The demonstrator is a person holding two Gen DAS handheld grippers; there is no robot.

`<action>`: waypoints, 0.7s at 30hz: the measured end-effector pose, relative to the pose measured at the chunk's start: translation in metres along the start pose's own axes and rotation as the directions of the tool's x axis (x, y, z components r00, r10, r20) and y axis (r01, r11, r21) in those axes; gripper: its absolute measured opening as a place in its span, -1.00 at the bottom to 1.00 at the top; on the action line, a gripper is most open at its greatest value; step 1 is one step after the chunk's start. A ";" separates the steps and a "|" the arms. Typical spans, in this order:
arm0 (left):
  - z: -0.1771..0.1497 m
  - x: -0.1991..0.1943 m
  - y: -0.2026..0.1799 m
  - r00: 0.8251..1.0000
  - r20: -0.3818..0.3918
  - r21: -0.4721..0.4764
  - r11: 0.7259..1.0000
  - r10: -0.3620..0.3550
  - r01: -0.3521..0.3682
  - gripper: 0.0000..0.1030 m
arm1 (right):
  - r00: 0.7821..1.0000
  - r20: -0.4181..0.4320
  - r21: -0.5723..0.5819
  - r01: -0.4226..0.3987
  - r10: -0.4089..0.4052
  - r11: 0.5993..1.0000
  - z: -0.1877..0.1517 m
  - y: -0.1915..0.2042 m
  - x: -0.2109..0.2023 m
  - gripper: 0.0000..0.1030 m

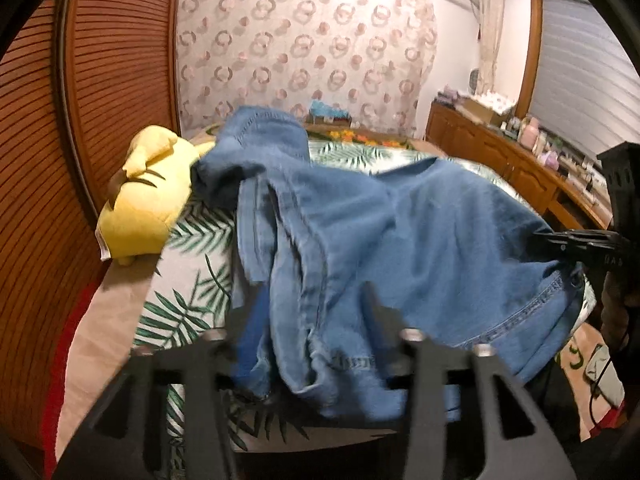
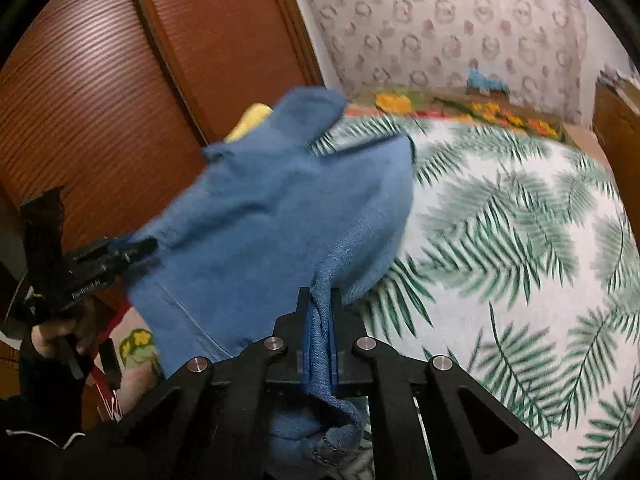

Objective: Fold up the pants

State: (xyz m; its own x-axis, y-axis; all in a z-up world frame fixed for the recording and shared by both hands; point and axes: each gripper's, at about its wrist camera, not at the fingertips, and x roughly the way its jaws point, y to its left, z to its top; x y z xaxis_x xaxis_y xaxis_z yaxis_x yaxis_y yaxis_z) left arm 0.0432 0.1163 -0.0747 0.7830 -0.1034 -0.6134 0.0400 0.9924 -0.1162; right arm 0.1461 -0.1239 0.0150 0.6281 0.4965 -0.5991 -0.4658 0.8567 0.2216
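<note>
On the bed (image 1: 188, 280) the pants (image 1: 360, 232) lie heaped; left of them a plush toy (image 1: 148, 204), seemingly touching; behind, the wall (image 1: 304, 48).

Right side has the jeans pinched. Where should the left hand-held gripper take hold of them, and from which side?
Probably the stitched waistband edge of the jeans, lying just ahead of the left hand-held gripper. Come from the near bed edge: that hem is firm, and mirrors the right hand-held gripper, shut on denim.
</note>
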 end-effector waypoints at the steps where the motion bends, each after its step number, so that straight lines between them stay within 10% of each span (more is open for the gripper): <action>1: 0.001 -0.003 0.004 1.000 0.008 -0.004 1.000 0.005 -0.005 0.18 | 1.000 0.009 -0.013 -0.006 0.007 1.000 0.004 0.005 -0.002 -0.88; 11: 0.006 -0.032 0.056 0.993 0.042 -0.067 0.991 0.115 -0.112 0.23 | 0.990 0.042 -0.181 -0.126 0.135 0.975 0.055 0.082 0.021 -0.89; 21: 0.003 -0.055 0.096 0.979 0.058 -0.123 0.975 0.195 -0.187 0.23 | 0.952 -0.154 -0.231 -0.293 0.263 0.928 0.045 0.143 0.120 -0.90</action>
State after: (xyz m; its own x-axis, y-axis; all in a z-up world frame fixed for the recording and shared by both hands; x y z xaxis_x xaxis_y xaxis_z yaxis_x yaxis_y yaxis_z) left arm 0.0055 0.2175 -0.0497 0.8104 0.0964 -0.5779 -0.1841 0.9783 -0.0949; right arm 0.1826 0.0642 0.0092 0.3798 0.6763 -0.6312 -0.7602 0.6170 0.2037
